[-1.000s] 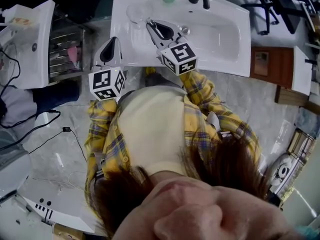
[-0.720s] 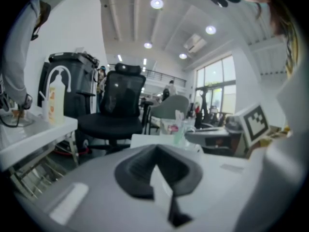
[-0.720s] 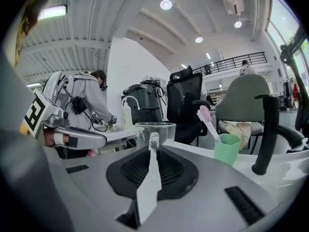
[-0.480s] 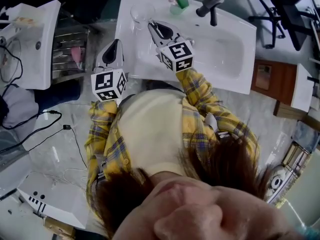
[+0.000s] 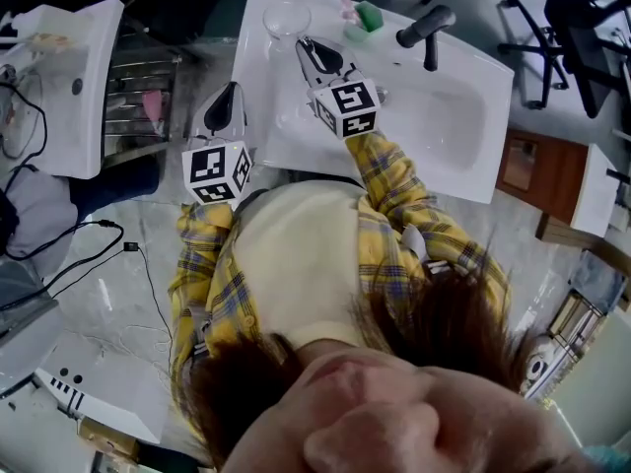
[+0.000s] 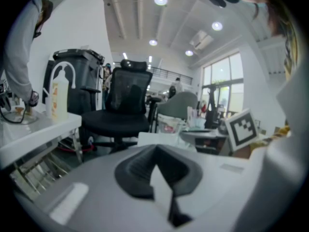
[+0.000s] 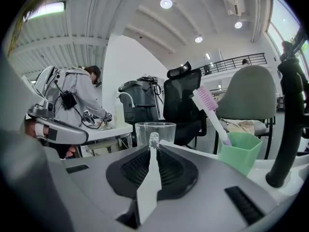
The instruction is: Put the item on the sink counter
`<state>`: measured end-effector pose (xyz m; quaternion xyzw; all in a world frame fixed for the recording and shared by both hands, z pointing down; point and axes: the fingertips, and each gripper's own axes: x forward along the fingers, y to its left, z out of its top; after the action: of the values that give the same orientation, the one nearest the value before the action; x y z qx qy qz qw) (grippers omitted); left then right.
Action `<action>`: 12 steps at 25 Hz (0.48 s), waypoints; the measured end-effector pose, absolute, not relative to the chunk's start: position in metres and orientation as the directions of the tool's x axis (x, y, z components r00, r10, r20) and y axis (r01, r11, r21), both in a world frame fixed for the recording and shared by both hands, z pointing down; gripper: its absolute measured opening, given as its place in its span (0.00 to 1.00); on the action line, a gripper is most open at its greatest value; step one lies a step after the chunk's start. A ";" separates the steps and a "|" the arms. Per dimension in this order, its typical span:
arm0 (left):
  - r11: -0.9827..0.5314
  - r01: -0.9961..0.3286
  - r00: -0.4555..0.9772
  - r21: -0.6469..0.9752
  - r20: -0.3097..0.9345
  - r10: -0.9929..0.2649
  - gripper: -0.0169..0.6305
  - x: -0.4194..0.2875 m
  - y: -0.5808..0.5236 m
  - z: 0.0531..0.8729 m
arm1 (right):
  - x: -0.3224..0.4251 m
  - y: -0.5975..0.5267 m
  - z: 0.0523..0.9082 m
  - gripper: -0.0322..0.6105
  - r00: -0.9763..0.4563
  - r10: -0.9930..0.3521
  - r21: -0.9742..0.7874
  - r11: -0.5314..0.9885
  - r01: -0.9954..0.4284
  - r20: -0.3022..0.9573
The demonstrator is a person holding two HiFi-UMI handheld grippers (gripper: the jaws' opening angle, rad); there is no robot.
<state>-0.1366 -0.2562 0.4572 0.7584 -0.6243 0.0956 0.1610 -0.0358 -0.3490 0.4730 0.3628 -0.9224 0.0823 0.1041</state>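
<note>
A clear glass [image 5: 284, 16] stands on the back left corner of the white sink counter [image 5: 258, 87]. My right gripper [image 5: 305, 47] reaches over the counter with its tips against the near side of the glass. In the right gripper view the jaws of this gripper [image 7: 153, 141] are closed, a thin clear part of the glass [image 7: 155, 129] is pinched at their tips, and the glass rises right behind them. My left gripper [image 5: 228, 92] hangs at the counter's left edge, shut and empty; it is also in the left gripper view [image 6: 155, 154].
A green cup [image 5: 368, 15] with a pink toothbrush [image 7: 210, 111] stands right of the glass, and a black faucet [image 5: 426, 28] beyond it. The basin [image 5: 439, 116] lies to the right. Another white sink unit [image 5: 59, 87] and a metal rack [image 5: 138, 97] are on the left.
The head view has shifted, so the sink sits a little lower and further right in the picture. Both grippers keep their places; the right one stays at the glass.
</note>
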 end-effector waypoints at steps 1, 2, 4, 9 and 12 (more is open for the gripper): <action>-0.168 -0.978 0.201 0.125 0.348 -0.916 0.03 -0.137 -0.257 0.458 | -0.036 -0.352 0.474 0.10 -0.713 -0.654 -0.075 0.722 -0.688 0.252; -0.167 -0.978 0.200 0.124 0.349 -0.915 0.03 -0.137 -0.258 0.458 | -0.037 -0.354 0.475 0.10 -0.712 -0.655 -0.072 0.721 -0.689 0.253; -0.163 -0.979 0.197 0.125 0.352 -0.915 0.03 -0.137 -0.260 0.459 | -0.038 -0.359 0.476 0.10 -0.709 -0.658 -0.061 0.720 -0.691 0.253; -0.150 -0.980 0.186 0.128 0.355 -0.916 0.03 -0.139 -0.264 0.461 | -0.039 -0.370 0.482 0.10 -0.697 -0.671 -0.039 0.713 -0.700 0.251; -0.146 -0.981 0.183 0.128 0.357 -0.916 0.03 -0.139 -0.267 0.462 | -0.040 -0.375 0.486 0.10 -0.689 -0.679 -0.037 0.705 -0.708 0.252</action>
<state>-0.1393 -0.2670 0.4622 0.7507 -0.6317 0.0973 0.1671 -0.0397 -0.3750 0.4858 0.3784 -0.9167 0.0656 0.1105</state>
